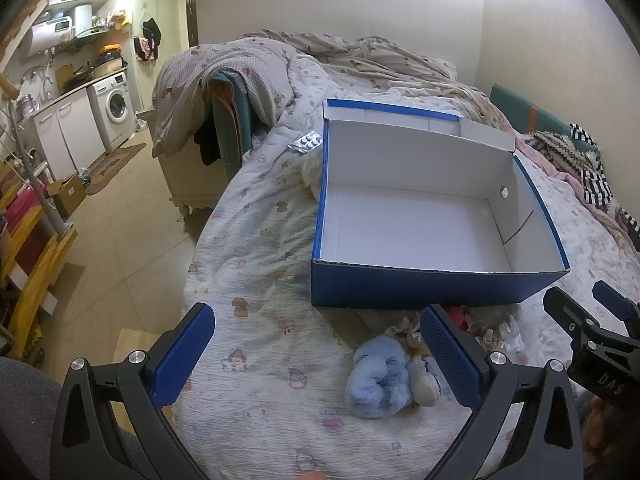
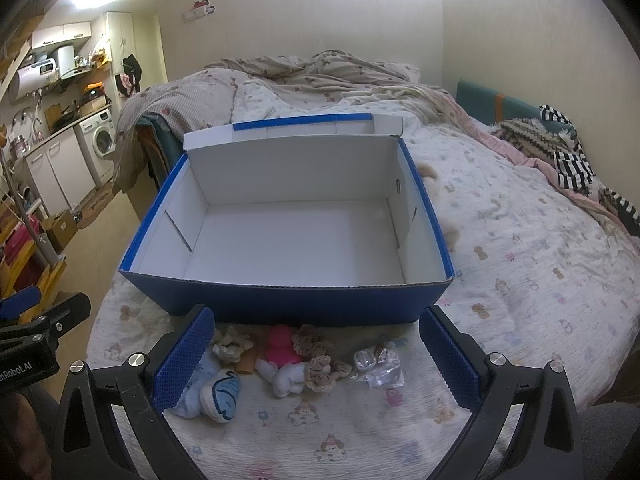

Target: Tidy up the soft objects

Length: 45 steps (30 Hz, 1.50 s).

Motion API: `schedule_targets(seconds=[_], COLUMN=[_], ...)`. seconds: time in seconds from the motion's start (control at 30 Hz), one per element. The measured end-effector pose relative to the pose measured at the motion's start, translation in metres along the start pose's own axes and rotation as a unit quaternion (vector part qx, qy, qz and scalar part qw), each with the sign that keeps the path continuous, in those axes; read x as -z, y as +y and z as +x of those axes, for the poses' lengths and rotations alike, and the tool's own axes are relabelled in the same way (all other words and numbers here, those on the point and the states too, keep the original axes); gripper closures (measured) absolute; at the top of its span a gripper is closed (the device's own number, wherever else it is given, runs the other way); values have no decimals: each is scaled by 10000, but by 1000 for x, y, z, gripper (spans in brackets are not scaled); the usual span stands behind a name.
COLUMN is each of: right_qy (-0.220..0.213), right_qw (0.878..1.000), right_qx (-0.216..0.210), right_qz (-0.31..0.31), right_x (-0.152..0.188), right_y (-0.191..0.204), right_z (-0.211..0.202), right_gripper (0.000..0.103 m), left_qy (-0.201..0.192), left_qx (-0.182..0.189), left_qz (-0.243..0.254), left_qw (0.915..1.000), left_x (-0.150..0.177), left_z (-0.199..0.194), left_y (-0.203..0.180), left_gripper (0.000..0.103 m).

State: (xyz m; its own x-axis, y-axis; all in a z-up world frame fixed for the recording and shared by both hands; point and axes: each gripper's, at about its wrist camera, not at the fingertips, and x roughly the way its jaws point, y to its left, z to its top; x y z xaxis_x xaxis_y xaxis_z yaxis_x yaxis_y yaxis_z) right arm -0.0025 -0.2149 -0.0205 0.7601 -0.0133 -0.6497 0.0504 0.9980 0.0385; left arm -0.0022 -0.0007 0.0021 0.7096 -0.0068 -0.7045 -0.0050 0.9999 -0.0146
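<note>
An open blue cardboard box [image 1: 432,286] [image 2: 280,304] with a white inside stands empty on the bed. In front of it lies a row of small soft things: a light blue plush [image 1: 378,380] [image 2: 196,392], a pink-and-white plush [image 2: 282,354], a cream scrunchie [image 2: 230,344], a brown patterned scrunchie [image 2: 318,368] and a clear plastic packet [image 2: 376,366]. My left gripper [image 1: 316,354] is open, with the blue plush just inside its right finger. My right gripper [image 2: 318,354] is open above the row, touching nothing. Each gripper shows at the edge of the other's view.
A printed quilt [image 2: 520,280] covers the bed, with rumpled bedding [image 1: 320,64] and striped clothes [image 2: 568,160] behind. A pill blister pack [image 1: 307,142] lies left of the box. The bed's left edge drops to a tiled floor [image 1: 120,240] with a washing machine [image 1: 116,106].
</note>
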Motion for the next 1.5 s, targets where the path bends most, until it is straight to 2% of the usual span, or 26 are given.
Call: schedule_targets(seconds=[1.13,1.23,1.33,1.43,1.5], right_qy=[7,143,408,757,1087], right_qw=[10000,9996,9981,9964,9931], right_qx=[-22,-155,-338,-258,-296], right_qz=[4,184,327,293,316], right_x=[-1,-5,-11,-16,-17], right_y=[-2,-11,-22,-31,-40], right_z=[-2,0,6,18,31], right_gripper=[0,0,0,0,0], left_qy=[58,274,638,1279,1821], left_qx=[0,38,-258,-172,-117], left_qz=[-30,-157,-265,-449,-597], left_qw=[10000,9995,9973,9906,9814], left_x=[0,-6,-14,-16,-11], left_z=[4,12,28,52,73], left_y=[1,10,24,37,42], left_gripper=[0,0,0,0,0])
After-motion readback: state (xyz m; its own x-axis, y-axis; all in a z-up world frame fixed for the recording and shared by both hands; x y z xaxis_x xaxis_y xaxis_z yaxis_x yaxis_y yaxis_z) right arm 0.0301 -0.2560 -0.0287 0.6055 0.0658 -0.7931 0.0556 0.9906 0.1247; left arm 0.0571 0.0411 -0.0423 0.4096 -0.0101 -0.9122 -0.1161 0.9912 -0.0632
